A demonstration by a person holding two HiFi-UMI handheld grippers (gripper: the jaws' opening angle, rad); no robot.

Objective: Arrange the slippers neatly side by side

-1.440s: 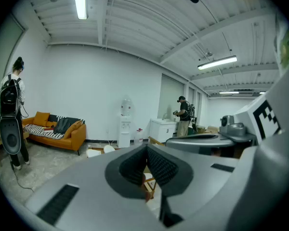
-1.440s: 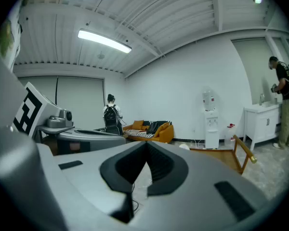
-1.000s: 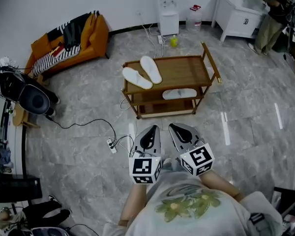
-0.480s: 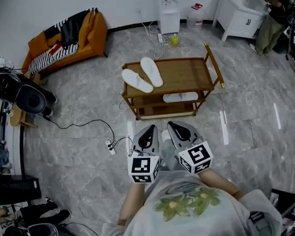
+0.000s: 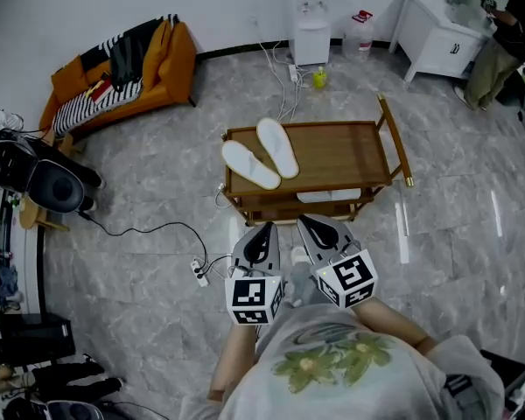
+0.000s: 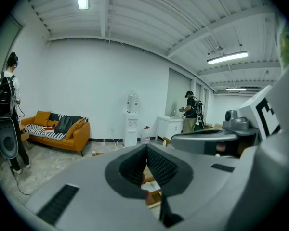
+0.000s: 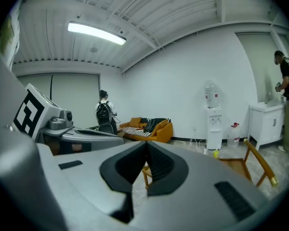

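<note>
We stand at the approach: left gripper (image 5: pixel 263 232) and right gripper (image 5: pixel 311 225) closed, empty; next, open over white cloth slippers (image 5: pixel 253 164), upper centre.

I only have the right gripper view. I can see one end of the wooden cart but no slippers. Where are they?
Observer: On the cart's top shelf, at its left end in the head view: a left slipper and a right slipper.
Operator: Are they lined up?
Observer: Not neatly. Both slant across the shelf, and the left slipper sits nearer to us than the right slipper.
Operator: Is the left claw free?
Observer: Yes, the left claw is shut with nothing in it.
</note>
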